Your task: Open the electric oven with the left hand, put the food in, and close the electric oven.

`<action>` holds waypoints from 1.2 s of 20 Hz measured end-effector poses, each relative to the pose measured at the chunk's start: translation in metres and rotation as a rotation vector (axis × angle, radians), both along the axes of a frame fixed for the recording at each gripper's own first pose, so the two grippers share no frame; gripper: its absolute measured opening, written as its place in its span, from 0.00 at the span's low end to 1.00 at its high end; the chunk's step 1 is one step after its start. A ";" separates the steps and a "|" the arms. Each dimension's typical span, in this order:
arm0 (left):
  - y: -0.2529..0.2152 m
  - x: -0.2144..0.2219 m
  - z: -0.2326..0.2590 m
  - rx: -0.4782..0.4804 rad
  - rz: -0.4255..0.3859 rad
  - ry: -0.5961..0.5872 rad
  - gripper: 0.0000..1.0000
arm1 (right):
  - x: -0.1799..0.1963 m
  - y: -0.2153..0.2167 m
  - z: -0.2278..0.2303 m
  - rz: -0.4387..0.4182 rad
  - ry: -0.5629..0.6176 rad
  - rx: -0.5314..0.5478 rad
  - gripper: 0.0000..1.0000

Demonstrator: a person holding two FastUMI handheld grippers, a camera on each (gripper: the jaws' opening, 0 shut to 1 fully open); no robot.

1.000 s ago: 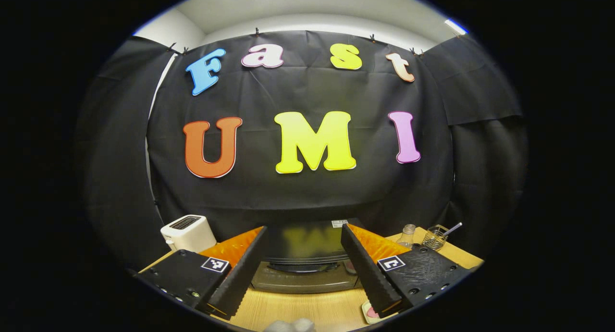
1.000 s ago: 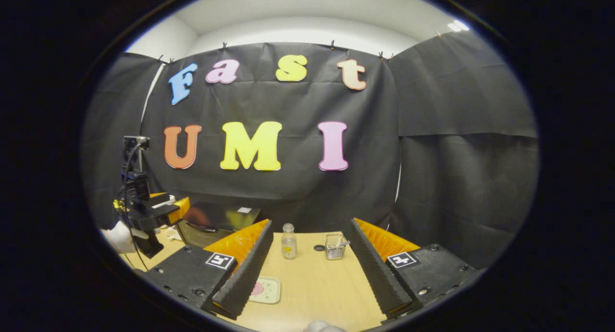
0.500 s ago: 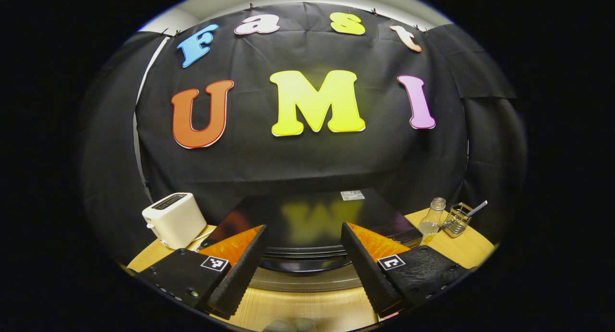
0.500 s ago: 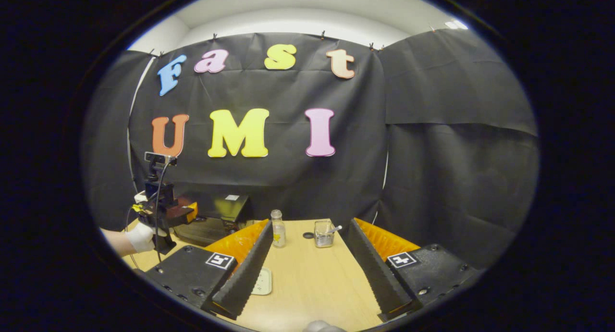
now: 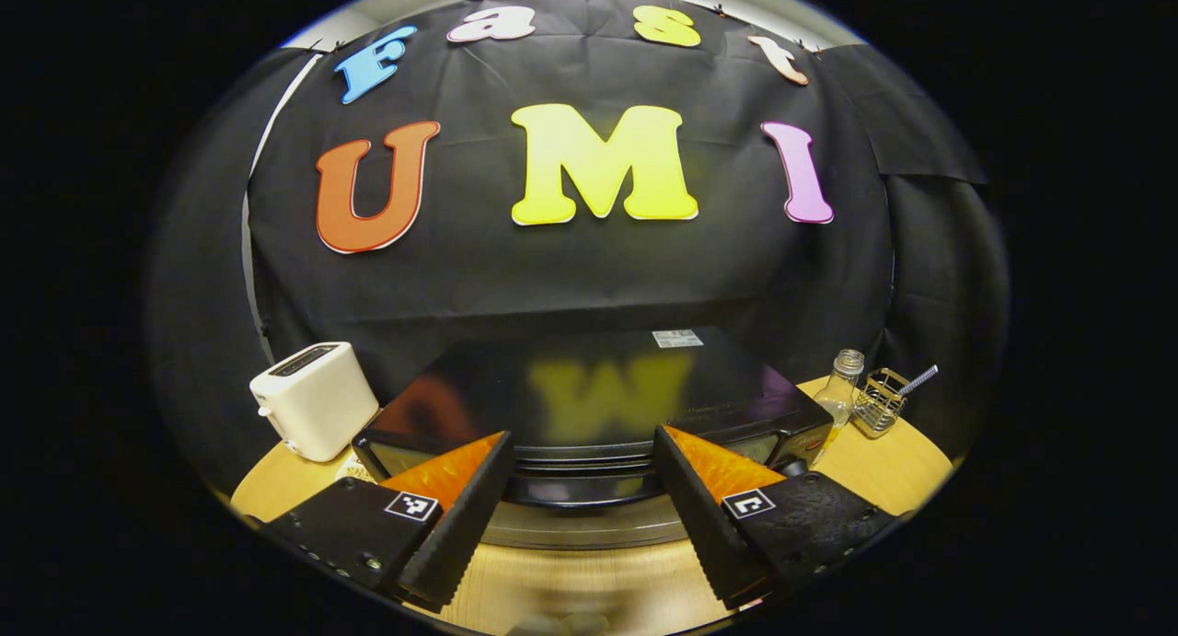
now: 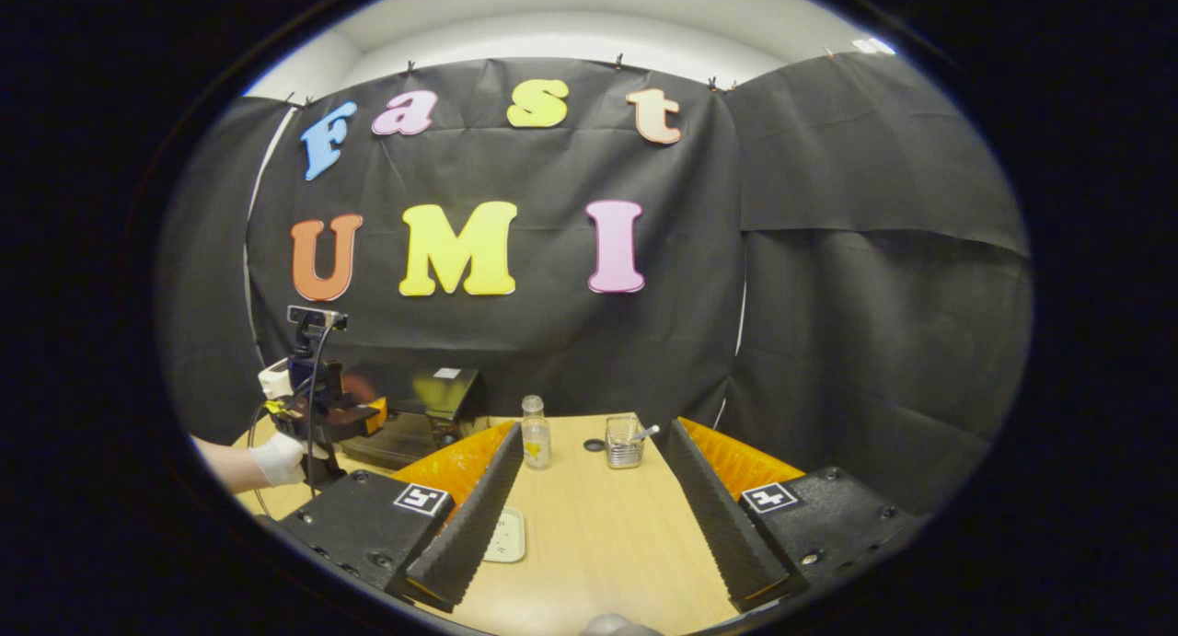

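In the left gripper view, the left hand-held gripper (image 5: 582, 489) has its fingers spread wide, gripping nothing, just before the black electric oven (image 5: 589, 406) on the wooden worktop (image 5: 883, 470). A white toaster (image 5: 313, 398) stands left of the oven; a glass bottle (image 5: 839, 398) and a wire basket (image 5: 879, 401) stand to its right.

In the right gripper view, the right hand-held gripper (image 6: 589, 503) is likewise spread and empty above the worktop. A small tray (image 6: 508, 535), possibly carrying the food, lies by its left finger. Farther left, a gloved hand (image 6: 276, 459) holds the other gripper at the oven.

Right claw (image 6: 589, 516) open above table (image 6: 598, 544); bottle (image 6: 534, 433) ahead.
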State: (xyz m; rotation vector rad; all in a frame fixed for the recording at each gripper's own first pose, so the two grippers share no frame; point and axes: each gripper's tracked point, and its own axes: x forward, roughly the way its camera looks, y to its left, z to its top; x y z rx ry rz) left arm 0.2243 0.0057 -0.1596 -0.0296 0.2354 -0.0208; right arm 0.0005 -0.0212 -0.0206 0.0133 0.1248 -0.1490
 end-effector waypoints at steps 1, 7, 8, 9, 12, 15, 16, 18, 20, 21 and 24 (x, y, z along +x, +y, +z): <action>-0.001 -0.001 0.000 -0.004 0.001 0.001 0.96 | 0.000 0.002 0.001 0.005 -0.001 0.000 0.96; -0.001 -0.019 -0.003 0.012 -0.026 -0.002 0.97 | -0.002 0.009 -0.003 0.027 0.005 0.013 0.96; -0.001 -0.023 -0.004 0.010 -0.026 0.000 0.97 | -0.003 0.011 -0.004 0.032 0.008 0.016 0.96; -0.002 -0.027 -0.005 0.010 -0.026 0.002 0.98 | -0.004 0.012 -0.005 0.036 0.011 0.017 0.96; -0.002 -0.042 -0.010 0.011 -0.025 0.011 0.97 | -0.010 0.014 -0.009 0.045 0.015 0.018 0.96; -0.003 -0.060 -0.018 0.007 -0.030 0.032 0.98 | -0.015 0.017 -0.011 0.054 0.021 0.033 0.96; -0.003 -0.065 -0.021 0.006 -0.032 0.040 0.97 | -0.018 0.018 -0.013 0.058 0.022 0.036 0.96; -0.004 -0.078 -0.029 0.003 -0.036 0.056 0.98 | -0.025 0.019 -0.014 0.063 0.021 0.034 1.00; -0.004 -0.090 -0.038 0.003 -0.035 0.073 0.98 | -0.031 0.020 -0.017 0.067 0.028 0.027 0.96; -0.005 -0.096 -0.043 0.002 -0.034 0.081 0.98 | -0.034 0.020 -0.018 0.068 0.031 0.028 0.96; -0.005 -0.111 -0.057 0.005 -0.034 0.100 0.98 | -0.039 0.020 -0.028 0.069 0.052 0.033 0.96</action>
